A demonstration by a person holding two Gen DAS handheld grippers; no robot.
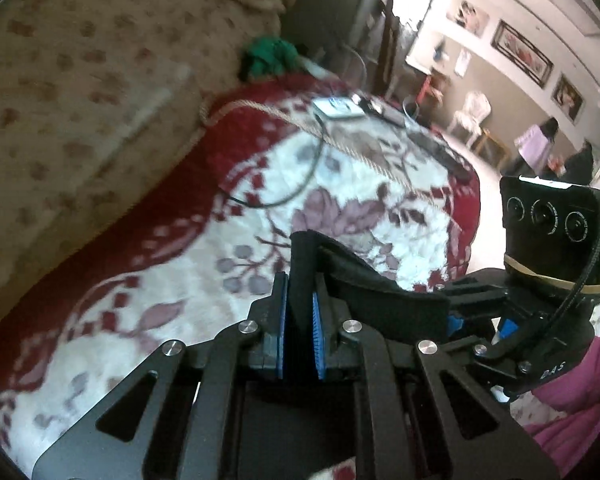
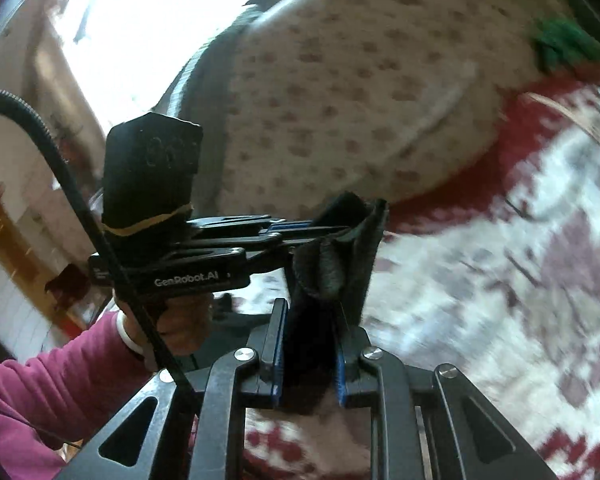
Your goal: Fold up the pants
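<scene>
Biggest thing in view is the red and white floral blanket [image 1: 172, 280] spread over the bed or couch, hard to say which. Behind it sits a big beige cushion with a reddish flower print [image 1: 80, 80], its lower edge touching the blanket. Both views are blurry.

The pants [image 1: 364, 280] are black and lifted off the blanket, bunched between the two grippers, which sit close together. The left gripper [image 1: 300, 312] has its blue-padded tongs clamped on a fold of the dark fabric. The right gripper [image 2: 308, 344] is squeezed on the pants too, with a wad of cloth sticking up past its tips. In the right wrist view the person's left hand [image 2: 180, 328], pink sleeve, grips the other tool's handle.

Further back on the blanket: a white device [image 1: 336, 108] with a dark cable [image 1: 300, 184] looping off it, a black remote-looking thing [image 1: 440, 148] nearby, and something green [image 1: 272, 56] crumpled by the cushion.
</scene>
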